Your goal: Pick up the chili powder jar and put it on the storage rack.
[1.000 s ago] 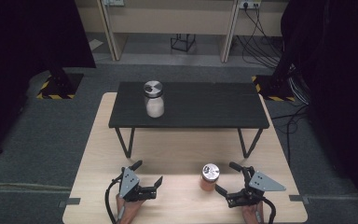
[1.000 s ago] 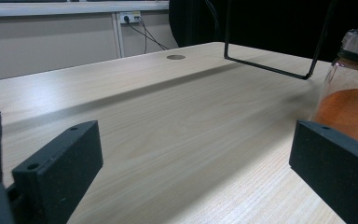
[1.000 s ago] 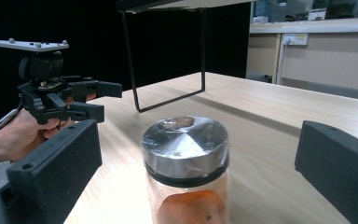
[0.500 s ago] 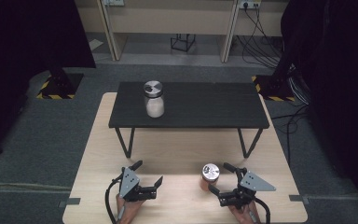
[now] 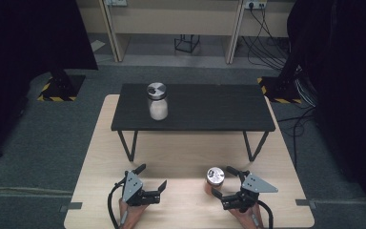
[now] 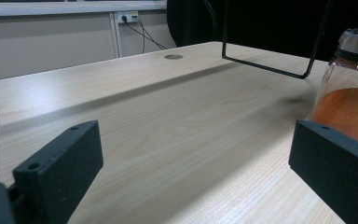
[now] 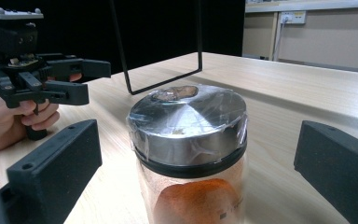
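Step in hand: right gripper (image 5: 225, 183) was closing in on the orange-spice jar (image 5: 215, 180), judged as the approach before a grasp.
Jar place: stood upright on the light wooden table (image 5: 186, 152), near the front edge, at about 5 o'clock in the high view, in front of the black bench (image 5: 209, 107).
Right gripper state: jaws were wide, one on each side of the jar (image 7: 189, 154) in the right gripper view, gaps on both sides, not touching.
Left gripper state: left gripper (image 5: 155, 181) was wide open, nothing between the jaws, parked at about 7 o'clock, well apart from the jar.
Jar build: glass body, orange powder low inside, metal lid (image 7: 186, 123) wrapped in clear film; likely slick.
Grip advice: should push a bit further so the pads land on the glass below the lid, not on the filmed lid; centre the jar before closing.
Closing advice: close slowly and evenly, otherwise one jaw touching first could shove or tip the jar.
Other jar: white-powder jar (image 5: 157, 101) sat on the bench at about 11 o'clock, far off, no interference.
Risk: the bench's wire leg (image 5: 252, 145) was near at 1 o'clock of the jar; lift straight up before moving.
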`<state>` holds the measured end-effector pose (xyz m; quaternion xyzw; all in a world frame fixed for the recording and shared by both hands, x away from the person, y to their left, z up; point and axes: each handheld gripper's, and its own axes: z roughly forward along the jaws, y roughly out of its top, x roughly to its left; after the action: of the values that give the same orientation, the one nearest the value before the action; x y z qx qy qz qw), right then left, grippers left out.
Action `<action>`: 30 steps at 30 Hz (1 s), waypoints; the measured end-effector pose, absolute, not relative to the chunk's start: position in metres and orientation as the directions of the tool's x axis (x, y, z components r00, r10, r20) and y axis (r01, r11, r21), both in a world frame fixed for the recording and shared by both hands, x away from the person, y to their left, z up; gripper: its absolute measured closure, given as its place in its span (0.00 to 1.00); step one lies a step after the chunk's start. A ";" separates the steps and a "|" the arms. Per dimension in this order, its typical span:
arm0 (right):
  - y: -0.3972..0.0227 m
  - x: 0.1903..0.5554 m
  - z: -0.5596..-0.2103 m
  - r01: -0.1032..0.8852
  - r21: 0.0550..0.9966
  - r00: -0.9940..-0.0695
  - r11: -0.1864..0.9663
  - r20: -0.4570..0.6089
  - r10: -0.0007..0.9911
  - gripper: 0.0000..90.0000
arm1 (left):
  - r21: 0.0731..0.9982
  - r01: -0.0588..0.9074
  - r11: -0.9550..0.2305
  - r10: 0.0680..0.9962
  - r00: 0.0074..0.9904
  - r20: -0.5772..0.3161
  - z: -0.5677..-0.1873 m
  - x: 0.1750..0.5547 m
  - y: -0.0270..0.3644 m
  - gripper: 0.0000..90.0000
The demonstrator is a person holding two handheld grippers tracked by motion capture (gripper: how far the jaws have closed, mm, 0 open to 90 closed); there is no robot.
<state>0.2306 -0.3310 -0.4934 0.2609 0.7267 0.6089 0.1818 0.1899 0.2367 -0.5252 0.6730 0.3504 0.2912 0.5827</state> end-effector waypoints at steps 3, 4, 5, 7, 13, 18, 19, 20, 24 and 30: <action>-0.328 0.232 -0.493 0.163 0.977 -0.797 0.136 0.049 0.602 0.02 | 0.988 0.133 -0.074 0.811 0.585 -0.018 -0.525 0.190 0.237 0.03; -0.328 0.233 -0.493 0.162 0.977 -0.798 0.138 0.048 0.600 0.02 | 0.988 0.133 -0.073 0.811 0.584 -0.019 -0.525 0.190 0.237 0.03; -0.327 0.233 -0.493 0.163 0.977 -0.800 0.140 0.048 0.598 0.02 | 0.988 0.133 -0.073 0.811 0.584 -0.019 -0.525 0.190 0.237 0.03; -0.326 0.234 -0.492 0.164 0.975 -0.803 0.150 0.044 0.594 0.04 | 0.988 0.133 -0.074 0.811 0.585 -0.018 -0.525 0.190 0.237 0.03; -0.321 0.238 -0.488 0.173 0.966 -0.808 0.190 0.029 0.588 0.08 | 0.988 0.133 -0.076 0.811 0.585 -0.016 -0.525 0.190 0.237 0.03; -0.317 0.238 -0.484 0.170 0.961 -0.811 0.219 0.010 0.584 0.17 | 0.988 0.133 -0.077 0.811 0.585 -0.016 -0.525 0.190 0.237 0.03; -0.316 0.239 -0.483 0.170 0.959 -0.812 0.226 0.006 0.584 0.19 | 0.988 0.133 -0.077 0.811 0.585 -0.016 -0.525 0.190 0.237 0.03; -0.315 0.239 -0.482 0.175 0.956 -0.810 0.234 0.005 0.587 0.21 | 0.988 0.133 -0.077 0.811 0.585 -0.016 -0.525 0.190 0.237 0.03; -0.313 0.239 -0.480 0.182 0.952 -0.806 0.247 0.001 0.592 0.24 | 0.988 0.134 -0.076 0.811 0.585 -0.016 -0.525 0.190 0.237 0.03; -0.311 0.241 -0.478 0.191 0.948 -0.804 0.256 0.002 0.594 0.31 | 0.988 0.134 -0.077 0.811 0.585 -0.016 -0.525 0.190 0.237 0.03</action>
<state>0.2405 -0.3108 -0.4784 0.2546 0.7712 0.5544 0.1819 0.1903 0.2365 -0.5247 0.6739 0.3506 0.2910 0.5817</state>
